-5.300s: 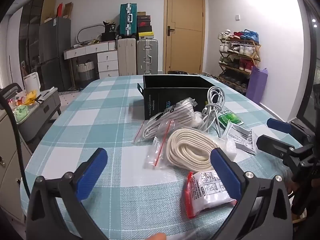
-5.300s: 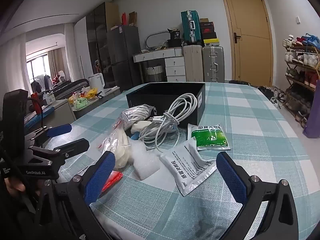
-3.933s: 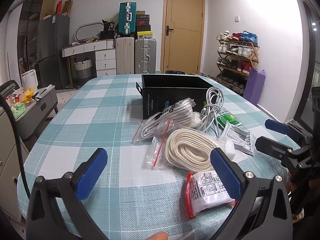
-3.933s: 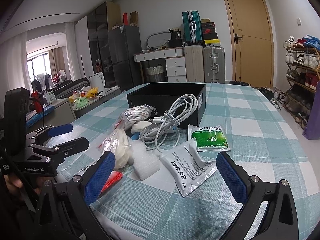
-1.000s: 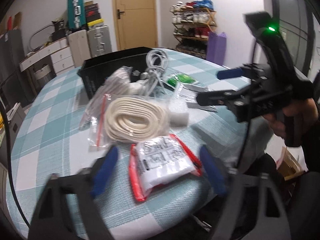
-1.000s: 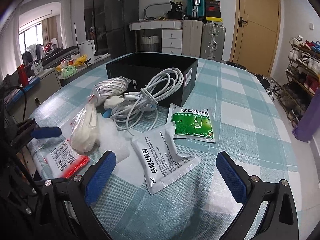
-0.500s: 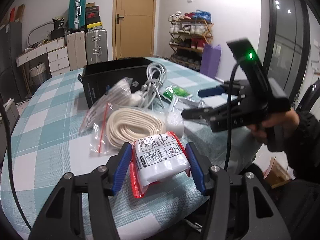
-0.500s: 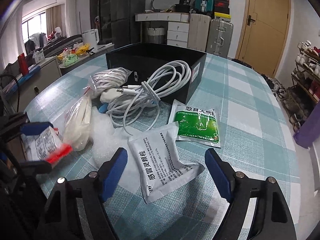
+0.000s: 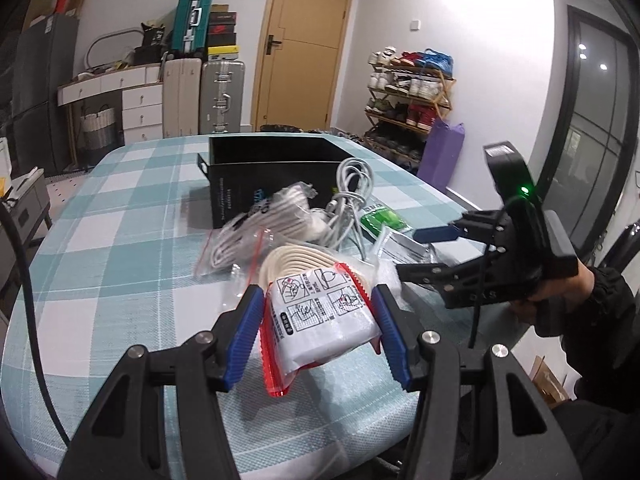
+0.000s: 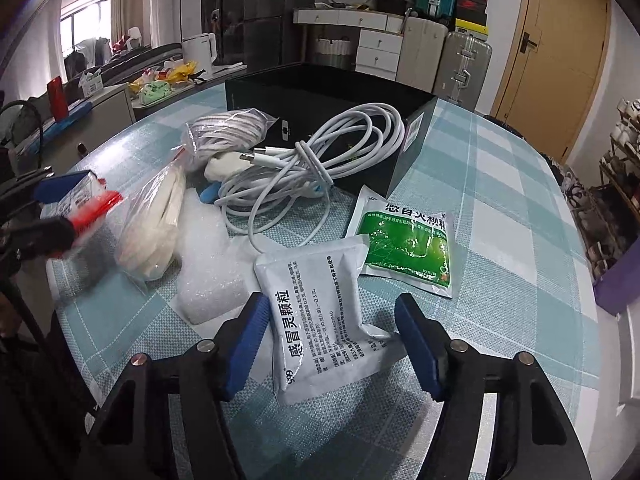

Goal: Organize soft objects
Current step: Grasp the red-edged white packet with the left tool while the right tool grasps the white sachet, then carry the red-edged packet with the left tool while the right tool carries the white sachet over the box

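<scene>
At the near edge of the bench, our left claw pinches the red-edged packet; our right claw straddles the white sachet, half open, holding nothing. We should squeeze gently and carry to the black box.

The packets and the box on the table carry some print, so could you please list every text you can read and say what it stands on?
"感冒灵颗粒" and "999": white sachet between the right gripper fingers.
"感冒" plus blurred characters: green sachet.
Pictograms, print too small: red-edged packet in the left gripper.
Labels unreadable: black box.
</scene>
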### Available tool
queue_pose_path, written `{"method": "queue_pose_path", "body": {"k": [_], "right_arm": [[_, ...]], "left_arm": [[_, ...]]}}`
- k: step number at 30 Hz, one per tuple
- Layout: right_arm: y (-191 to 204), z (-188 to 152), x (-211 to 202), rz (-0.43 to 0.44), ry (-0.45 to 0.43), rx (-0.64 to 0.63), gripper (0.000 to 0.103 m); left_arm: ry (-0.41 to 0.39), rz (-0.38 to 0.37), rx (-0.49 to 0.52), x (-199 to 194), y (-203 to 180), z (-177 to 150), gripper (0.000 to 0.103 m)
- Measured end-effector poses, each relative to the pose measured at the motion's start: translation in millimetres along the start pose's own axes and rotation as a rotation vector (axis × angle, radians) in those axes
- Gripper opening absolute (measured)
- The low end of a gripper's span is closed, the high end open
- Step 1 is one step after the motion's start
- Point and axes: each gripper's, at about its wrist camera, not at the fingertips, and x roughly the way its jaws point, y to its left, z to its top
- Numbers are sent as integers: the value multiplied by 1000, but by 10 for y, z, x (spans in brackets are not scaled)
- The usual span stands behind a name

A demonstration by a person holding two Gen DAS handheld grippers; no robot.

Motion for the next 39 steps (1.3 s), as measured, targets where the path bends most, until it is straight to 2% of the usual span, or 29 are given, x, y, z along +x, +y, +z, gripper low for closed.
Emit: {"method": "queue_pose_path", "body": {"k": [2, 3, 4, 12, 26, 34, 39], "right_arm": [[13, -23, -24, -1, -2, -5, 58], [27, -36, -39, 3, -4, -9, 49], [41, -50, -56, 16, -4, -11, 44], [85, -108, -134, 23, -43, 7, 34], [72, -91, -508, 48, -183, 68, 33], [62, 44, -851, 75, -302, 107, 33], [9, 178, -982, 95, -360, 134, 33]], "left_arm": [[1, 11, -13, 11, 36, 11, 55], [0, 14, -19, 14, 52, 15, 55], [1, 17, -27, 18, 71, 26, 55], [-15, 53, -82, 26, 217, 95, 55], [-66, 126, -86, -32, 294, 298, 55], [-105, 163, -81, -58, 311, 467, 55], [-125, 158, -77, -35, 351, 615, 55]]}}
